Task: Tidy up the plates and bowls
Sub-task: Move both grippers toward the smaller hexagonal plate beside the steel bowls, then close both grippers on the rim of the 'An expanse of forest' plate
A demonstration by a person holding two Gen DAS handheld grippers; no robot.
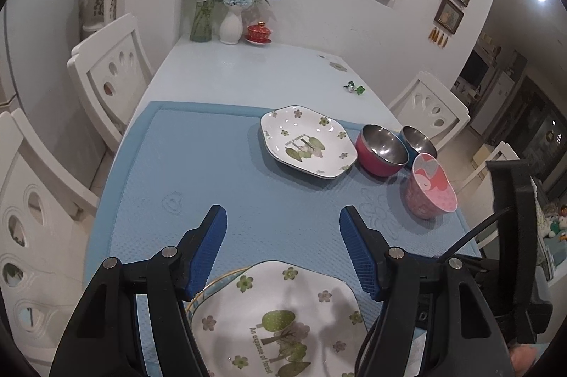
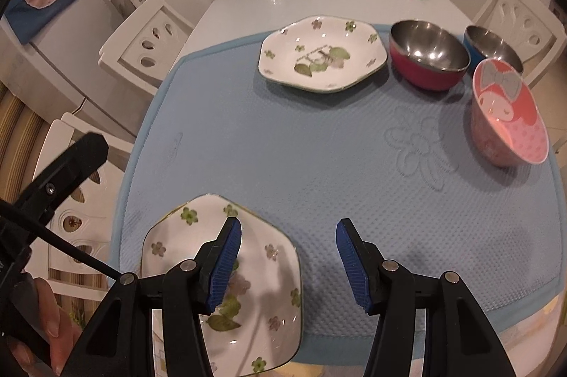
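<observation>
Glossy glazed plate (image 2: 319, 54), shiny steel-lined bowl (image 2: 427, 52), dimpled mat (image 2: 319, 157).

Near plate (image 2: 248, 274), white, six-sided, green flower and tree print, lies flat at the mat's near edge, apparently on a second plate; far plate (image 2: 320, 56), same pattern, flat; just beside it red steel-lined bowl (image 2: 427, 58), upright; blue steel-lined bowl (image 2: 490, 45) behind; pink cartoon bowl (image 2: 510, 118) nearest, tilted.
</observation>
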